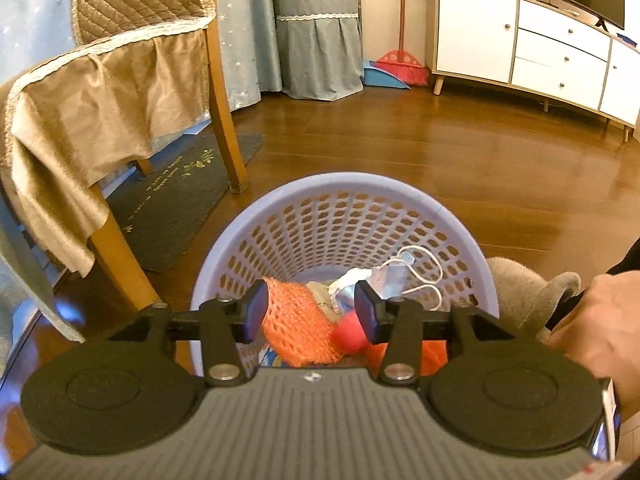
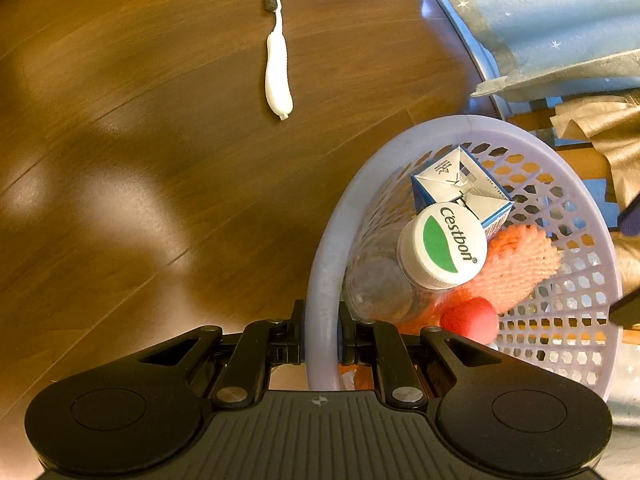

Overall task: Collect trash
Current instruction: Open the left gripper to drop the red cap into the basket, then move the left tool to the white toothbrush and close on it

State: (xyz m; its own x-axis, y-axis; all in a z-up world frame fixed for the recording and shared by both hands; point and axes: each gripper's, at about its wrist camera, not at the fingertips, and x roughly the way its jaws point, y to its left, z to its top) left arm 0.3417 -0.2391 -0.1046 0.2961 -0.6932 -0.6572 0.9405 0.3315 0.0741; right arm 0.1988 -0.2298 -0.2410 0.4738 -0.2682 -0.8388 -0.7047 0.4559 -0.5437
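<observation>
Basket (image 2: 326, 280) held bottle (image 2: 442, 246), carton (image 2: 460, 178), orange net (image 1: 296, 328), mask (image 1: 390, 280) | left hand-held gripper (image 1: 312, 316) spread, empty, above it | right hand-held gripper (image 2: 320, 344) pinched basket rim | left to do: toothbrush (image 2: 277, 72) on floor (image 2: 140, 140), well apart

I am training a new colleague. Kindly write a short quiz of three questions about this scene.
1. True or false: the right gripper is shut on the rim of the basket.
2. What lies on the floor outside the basket? A) toothbrush B) spoon C) sock
3. What word is on the bottle cap?

Key: 1 true; 2 A; 3 Cestbon.
</observation>
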